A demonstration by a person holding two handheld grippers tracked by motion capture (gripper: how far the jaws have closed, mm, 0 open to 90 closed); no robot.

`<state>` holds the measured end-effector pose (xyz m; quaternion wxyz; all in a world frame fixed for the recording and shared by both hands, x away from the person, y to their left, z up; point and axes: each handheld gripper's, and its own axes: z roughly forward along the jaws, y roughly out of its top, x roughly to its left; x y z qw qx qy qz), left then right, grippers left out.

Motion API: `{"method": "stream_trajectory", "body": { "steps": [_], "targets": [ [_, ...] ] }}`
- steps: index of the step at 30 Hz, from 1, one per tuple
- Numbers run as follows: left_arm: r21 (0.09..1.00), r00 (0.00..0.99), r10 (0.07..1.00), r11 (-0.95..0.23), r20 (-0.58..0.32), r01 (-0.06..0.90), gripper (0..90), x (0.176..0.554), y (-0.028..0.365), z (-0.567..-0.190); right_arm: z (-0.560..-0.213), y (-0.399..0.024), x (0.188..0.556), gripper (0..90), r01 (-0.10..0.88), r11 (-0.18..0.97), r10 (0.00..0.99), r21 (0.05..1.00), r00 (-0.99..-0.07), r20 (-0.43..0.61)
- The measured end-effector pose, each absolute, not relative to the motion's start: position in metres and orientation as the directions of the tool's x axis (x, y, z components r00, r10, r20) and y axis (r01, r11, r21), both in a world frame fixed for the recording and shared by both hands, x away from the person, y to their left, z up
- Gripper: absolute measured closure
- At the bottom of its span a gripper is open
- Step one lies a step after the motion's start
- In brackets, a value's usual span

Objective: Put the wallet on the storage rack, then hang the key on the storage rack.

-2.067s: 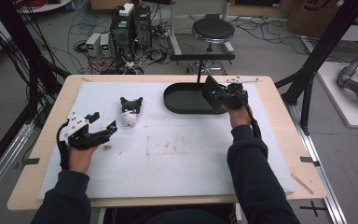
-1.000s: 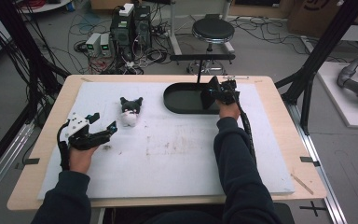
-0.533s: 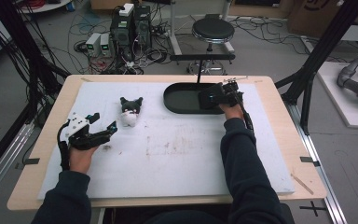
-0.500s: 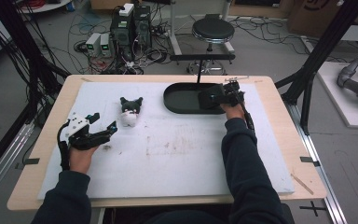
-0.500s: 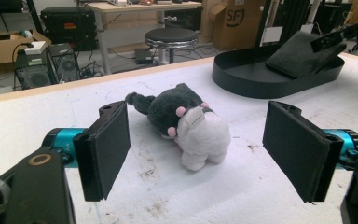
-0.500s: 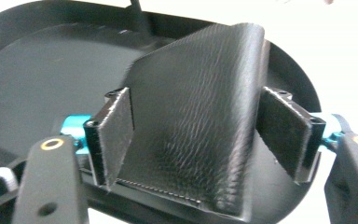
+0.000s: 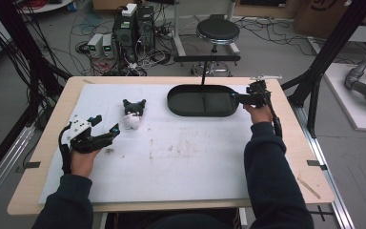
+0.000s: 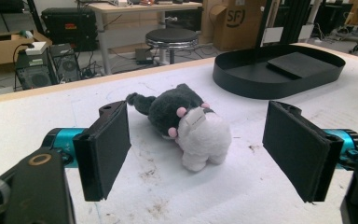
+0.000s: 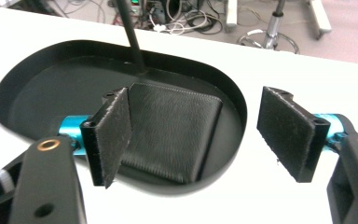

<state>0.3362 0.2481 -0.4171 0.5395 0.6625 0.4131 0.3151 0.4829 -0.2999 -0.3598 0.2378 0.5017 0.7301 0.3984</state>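
- Nearest the person, in the high view, two dark sleeves come in from the bottom edge over the white-covered surface (image 7: 186,162).
- The left claw (image 7: 106,132) sits at the left of the surface, held low in the left hand (image 7: 82,160). Its jaws stand wide apart and grasp nothing.
- In the left gripper view, the plush toy (image 8: 186,123) lies just beyond those spread jaws, between their lines, on the white cover. It has a dark head with pink spots and a white body, and a small tag shows on it. No pad touches it.
- In the high view the same toy (image 7: 133,113) lies a little ahead and to the right of the left claw, and left of the tray.
- Farther off, the black oval tray (image 7: 181,108) rests near the far edge of the surface. A black wallet (image 9: 170,130) lies flat inside it, at its right end.
- The right claw (image 7: 240,98) is at the tray's right rim. Its jaws have just been opening and now stand released, with nothing between the pads; in the right gripper view the wallet lies below and beyond them.
- Beyond the surface stand a round stool (image 7: 218,31) and computer boxes on the floor.
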Motion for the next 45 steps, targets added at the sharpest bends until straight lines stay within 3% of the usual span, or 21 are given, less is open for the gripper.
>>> {"method": "stream_trajectory", "body": {
  "steps": [6, 13, 16, 30, 36, 45],
  "targets": [
    [0.976, 0.455, 0.889, -0.062, -0.042, 0.211, 22.8, 0.336, 0.248, -0.417, -0.353, -0.320, 0.432, 21.6, 0.500, 0.254, 0.900, 0.828, -0.436, -0.013],
    [0.976, 0.452, 0.891, -0.063, -0.039, 0.207, 22.7, 0.335, 0.248, -0.416, -0.376, -0.326, 0.392, 21.6, 0.464, 0.259, 0.896, 0.847, -0.442, -0.032],
    [0.977, 0.451, 0.892, -0.063, -0.037, 0.203, 22.7, 0.334, 0.247, -0.415, -0.383, -0.328, 0.392, 21.6, 0.500, 0.262, 0.900, 0.826, -0.436, -0.021],
    [0.972, 0.436, 0.899, -0.059, -0.048, 0.229, 22.3, 0.335, 0.245, -0.414, -0.383, -0.327, 0.389, 21.6, 0.467, 0.236, 0.906, 0.852, -0.422, -0.020],
    [0.967, 0.411, 0.907, -0.015, -0.094, 0.254, 20.9, 0.341, 0.242, -0.402, -0.382, -0.329, 0.385, 21.7, 0.454, 0.236, 0.900, 0.859, -0.435, -0.018],
    [0.958, 0.382, 0.919, -0.016, -0.099, 0.288, 20.9, 0.372, 0.223, -0.382, -0.383, -0.330, 0.384, 21.7, 0.448, 0.237, 0.894, 0.862, -0.447, -0.014]
  ]
}}
